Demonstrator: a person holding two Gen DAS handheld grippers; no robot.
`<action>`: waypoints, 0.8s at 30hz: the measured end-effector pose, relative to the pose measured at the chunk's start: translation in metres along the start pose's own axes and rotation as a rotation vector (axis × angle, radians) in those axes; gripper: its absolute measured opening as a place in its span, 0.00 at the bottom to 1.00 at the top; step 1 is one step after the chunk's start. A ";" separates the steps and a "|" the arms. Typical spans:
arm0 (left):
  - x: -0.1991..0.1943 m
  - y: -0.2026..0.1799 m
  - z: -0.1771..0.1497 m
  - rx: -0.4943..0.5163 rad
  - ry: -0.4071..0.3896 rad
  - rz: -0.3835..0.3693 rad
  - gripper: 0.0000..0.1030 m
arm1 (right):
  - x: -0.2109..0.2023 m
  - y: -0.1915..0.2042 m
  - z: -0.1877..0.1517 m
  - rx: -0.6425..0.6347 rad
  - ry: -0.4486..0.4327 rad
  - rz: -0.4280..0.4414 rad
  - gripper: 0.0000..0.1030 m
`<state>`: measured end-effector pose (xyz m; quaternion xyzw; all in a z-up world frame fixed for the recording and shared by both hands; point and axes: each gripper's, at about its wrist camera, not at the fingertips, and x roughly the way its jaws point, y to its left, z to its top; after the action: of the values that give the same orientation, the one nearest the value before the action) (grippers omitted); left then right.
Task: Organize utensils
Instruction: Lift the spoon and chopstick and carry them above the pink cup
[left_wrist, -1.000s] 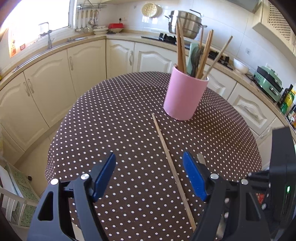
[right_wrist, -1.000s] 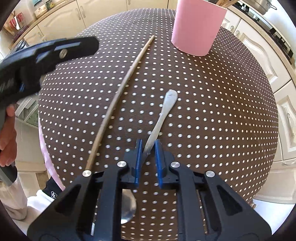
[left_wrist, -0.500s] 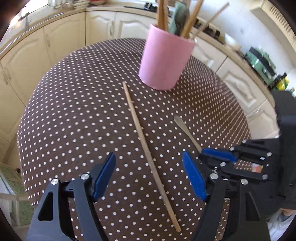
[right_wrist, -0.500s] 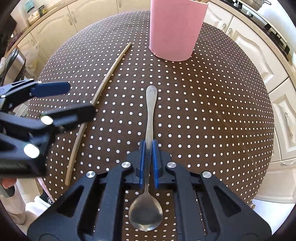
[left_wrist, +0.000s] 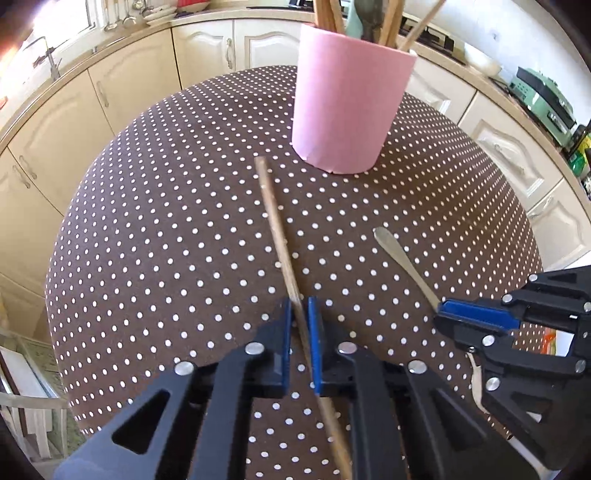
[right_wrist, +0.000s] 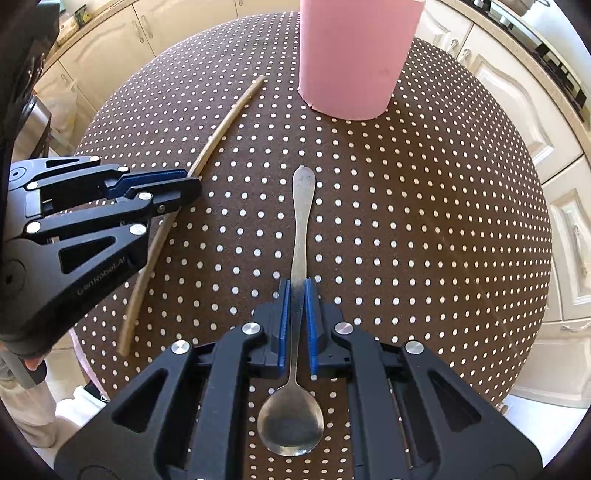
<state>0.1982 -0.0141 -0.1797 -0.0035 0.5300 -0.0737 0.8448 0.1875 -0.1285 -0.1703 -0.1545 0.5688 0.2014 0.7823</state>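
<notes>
On a dotted brown cloth (left_wrist: 155, 229) ringed by cream cabinets (left_wrist: 55, 122), we see a pink cup (left_wrist: 343, 107). Our left gripper (left_wrist: 298, 306) pinches a stick (left_wrist: 275, 225); our right gripper (right_wrist: 295, 291) clamps a spoon (right_wrist: 301, 225).

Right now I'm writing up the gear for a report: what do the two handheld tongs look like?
Both tongs, left and right, match: matte black plastic frames with triangular cut-outs and round silver screw heads. Each has two flat fingers faced with bright blue pads. In the right wrist view, pale lettering is printed on the side of the left one, too small to read surely. No cables show.
</notes>
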 end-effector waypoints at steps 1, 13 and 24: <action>0.000 0.002 0.001 -0.009 -0.009 -0.002 0.06 | 0.001 0.001 0.001 -0.011 -0.004 -0.008 0.09; -0.045 0.030 -0.019 -0.054 -0.221 -0.095 0.05 | -0.024 -0.006 -0.012 0.090 -0.276 0.069 0.08; -0.095 0.045 -0.018 -0.098 -0.617 -0.227 0.05 | -0.069 -0.027 -0.017 0.173 -0.545 0.163 0.08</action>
<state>0.1471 0.0436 -0.1065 -0.1254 0.2484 -0.1374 0.9506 0.1676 -0.1696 -0.1092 0.0187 0.3635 0.2482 0.8977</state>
